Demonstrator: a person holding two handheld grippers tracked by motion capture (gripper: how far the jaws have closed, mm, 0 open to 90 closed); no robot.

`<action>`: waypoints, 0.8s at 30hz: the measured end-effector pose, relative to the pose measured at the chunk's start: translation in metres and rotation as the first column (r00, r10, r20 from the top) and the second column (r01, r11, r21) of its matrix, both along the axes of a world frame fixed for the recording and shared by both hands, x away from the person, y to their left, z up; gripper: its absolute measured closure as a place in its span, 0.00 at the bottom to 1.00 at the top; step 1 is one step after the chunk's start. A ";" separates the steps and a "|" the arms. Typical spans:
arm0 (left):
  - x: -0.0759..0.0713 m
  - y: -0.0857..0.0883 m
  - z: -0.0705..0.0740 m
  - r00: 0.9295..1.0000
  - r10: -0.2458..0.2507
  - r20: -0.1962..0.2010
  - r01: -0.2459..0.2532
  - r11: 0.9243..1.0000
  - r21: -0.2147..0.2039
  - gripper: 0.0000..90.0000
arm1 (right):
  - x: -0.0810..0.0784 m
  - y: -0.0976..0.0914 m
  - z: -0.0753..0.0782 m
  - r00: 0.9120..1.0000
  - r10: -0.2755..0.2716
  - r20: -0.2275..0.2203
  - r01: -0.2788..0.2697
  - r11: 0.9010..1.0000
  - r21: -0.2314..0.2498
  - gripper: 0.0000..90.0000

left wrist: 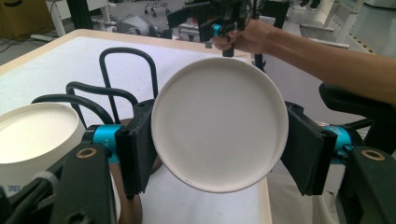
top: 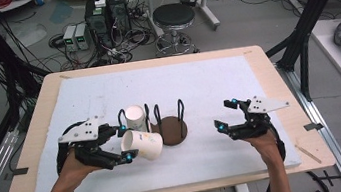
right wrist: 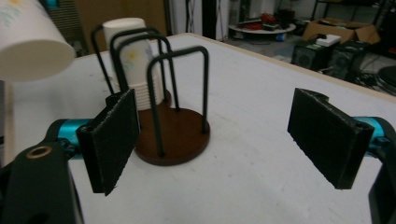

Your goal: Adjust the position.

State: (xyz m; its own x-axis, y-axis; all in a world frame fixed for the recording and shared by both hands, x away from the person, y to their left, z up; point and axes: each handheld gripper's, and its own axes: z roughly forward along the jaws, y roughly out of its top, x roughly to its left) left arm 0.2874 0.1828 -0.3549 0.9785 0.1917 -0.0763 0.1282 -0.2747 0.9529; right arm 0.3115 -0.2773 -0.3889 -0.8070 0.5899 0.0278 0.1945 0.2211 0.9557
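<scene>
My left gripper (top: 124, 144) is shut on a white paper cup (top: 144, 145), held on its side above the white mat. In the left gripper view the cup (left wrist: 219, 123) turns one round end to the camera, and both black pads (left wrist: 137, 149) press on its sides. An upright stack of white cups (top: 134, 117) stands in a black wire rack on a round brown base (top: 172, 131), just beyond the held cup. My right gripper (top: 226, 114) hovers open and empty to the right of the rack. In the right gripper view the rack (right wrist: 173, 135) and the stack (right wrist: 130, 65) lie ahead of the gripper (right wrist: 219, 140).
A white mat (top: 207, 81) covers most of the wooden table (top: 261, 58). Behind the table are a black stool (top: 174, 19), computer boxes (top: 106, 14) and cables on the floor. Black frame posts (top: 307, 21) stand at the right.
</scene>
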 end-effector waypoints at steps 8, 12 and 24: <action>-0.001 -0.002 -0.002 1.000 0.003 -0.008 -0.003 1.000 -0.012 0.38 | -0.009 0.026 0.032 0.985 0.168 0.037 -0.167 0.986 -0.015 0.19; -0.001 -0.003 -0.002 1.000 0.003 -0.006 -0.003 1.000 -0.018 0.38 | -0.014 0.041 0.046 0.969 0.235 0.071 -0.233 0.972 -0.030 0.19; -0.004 -0.003 -0.003 1.000 0.009 -0.009 -0.009 0.999 -0.039 0.38 | -0.023 0.073 0.067 0.929 0.354 0.106 -0.349 0.935 -0.060 0.19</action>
